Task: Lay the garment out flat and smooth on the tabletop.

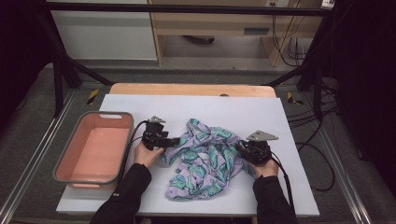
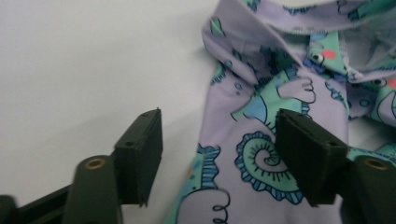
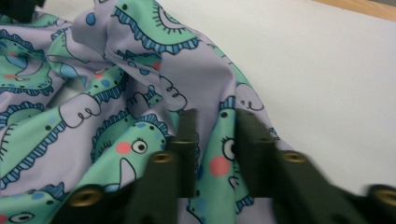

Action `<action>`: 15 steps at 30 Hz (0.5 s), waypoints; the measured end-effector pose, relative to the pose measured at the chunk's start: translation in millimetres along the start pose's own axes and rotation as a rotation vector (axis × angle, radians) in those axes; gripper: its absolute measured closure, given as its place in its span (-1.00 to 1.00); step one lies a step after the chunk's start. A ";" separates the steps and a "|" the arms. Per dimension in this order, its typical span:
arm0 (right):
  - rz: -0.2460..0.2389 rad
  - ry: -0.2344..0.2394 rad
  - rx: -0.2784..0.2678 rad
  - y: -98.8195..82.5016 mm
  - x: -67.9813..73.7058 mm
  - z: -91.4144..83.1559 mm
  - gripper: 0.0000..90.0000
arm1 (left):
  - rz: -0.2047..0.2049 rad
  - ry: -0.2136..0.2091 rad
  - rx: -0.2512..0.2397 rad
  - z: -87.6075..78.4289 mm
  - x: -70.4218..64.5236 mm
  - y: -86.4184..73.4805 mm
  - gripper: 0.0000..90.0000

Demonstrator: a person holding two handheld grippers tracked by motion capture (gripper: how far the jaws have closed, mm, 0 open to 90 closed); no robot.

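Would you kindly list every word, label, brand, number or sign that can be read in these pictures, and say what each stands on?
No readable text: none stands on the printed cloth, which bears only cartoon creatures, nor on the pink tub, the white board or either hand-held gripper.
Small pale mark on the person's left sleeve: too small to read.
Yellow-and-black tags on the floor: too small to show any writing.

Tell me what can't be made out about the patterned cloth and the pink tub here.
- Crumpled lilac-and-green patterned cloth: high view, folds hide which garment it is.
- Right hand-held gripper: right gripper view, cloth bunched between its jaws; pad contact hidden by folds.
- Pink plastic tub with grey rim: high view, near wall hides its front floor.
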State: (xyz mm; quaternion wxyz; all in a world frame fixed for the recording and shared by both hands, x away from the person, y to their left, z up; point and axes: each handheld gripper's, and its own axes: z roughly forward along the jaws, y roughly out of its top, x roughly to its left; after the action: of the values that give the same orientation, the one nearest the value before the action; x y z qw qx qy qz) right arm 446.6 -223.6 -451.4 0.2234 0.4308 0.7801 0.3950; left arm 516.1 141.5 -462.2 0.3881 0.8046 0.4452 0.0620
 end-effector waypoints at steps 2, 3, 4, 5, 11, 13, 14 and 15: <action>0.010 0.003 -0.005 0.5 -2.8 -5.5 0.98 | 0.005 -0.010 0.024 2.1 0.2 -3.6 0.03; 0.016 -0.002 -0.012 1.2 -4.7 -8.9 0.99 | 0.007 -0.013 0.018 1.2 -0.3 -5.5 0.16; 0.020 -0.007 -0.016 1.9 -6.6 -12.4 0.99 | 0.007 -0.017 0.008 -0.3 -1.0 -7.4 0.30; 0.023 -0.014 -0.019 2.2 -8.2 -15.7 0.99 | 0.006 -0.028 0.006 -2.1 -1.4 -8.7 0.45; 0.035 -0.034 -0.031 3.6 -14.1 -23.4 0.99 | 0.047 -0.005 0.034 -7.5 -6.5 -9.2 0.95; 0.028 -0.040 -0.034 6.0 -14.0 -22.7 0.99 | 0.061 0.014 0.020 -11.5 -7.2 -8.0 0.96; 0.026 -0.046 -0.035 7.8 -14.0 -22.4 0.99 | 0.065 0.036 0.006 -14.7 -8.1 -6.6 0.97; 0.023 -0.049 -0.036 10.3 -14.5 -22.6 0.99 | 0.073 0.054 -0.011 -19.1 -8.5 -3.8 0.97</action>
State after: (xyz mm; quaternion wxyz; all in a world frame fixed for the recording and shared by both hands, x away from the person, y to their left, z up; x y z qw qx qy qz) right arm 443.8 -242.2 -429.7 0.2458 0.4452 0.7621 0.4008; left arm 500.0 147.1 -449.6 0.3778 0.8162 0.4255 0.1000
